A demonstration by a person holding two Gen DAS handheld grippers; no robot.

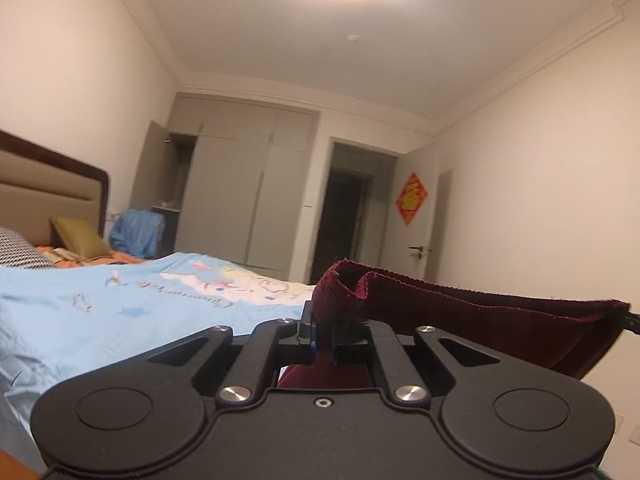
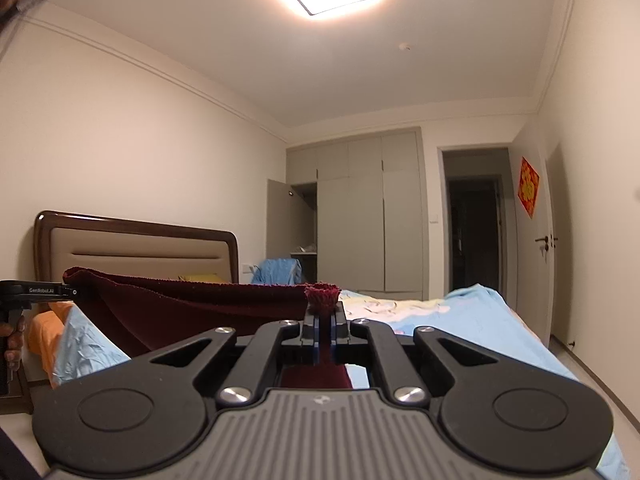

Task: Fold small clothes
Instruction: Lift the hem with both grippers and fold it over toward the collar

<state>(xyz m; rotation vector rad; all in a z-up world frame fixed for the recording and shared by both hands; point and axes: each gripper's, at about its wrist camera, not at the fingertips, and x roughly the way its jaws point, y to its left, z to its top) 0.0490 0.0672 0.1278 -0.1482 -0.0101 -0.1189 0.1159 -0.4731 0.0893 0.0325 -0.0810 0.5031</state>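
Left claw and right claw each clenched on a top corner of the maroon garment, stretched taut above the bed, likely to flatten it for folding.

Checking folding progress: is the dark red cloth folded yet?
Not folded: the dark red cloth hangs stretched between the left claw and right claw.
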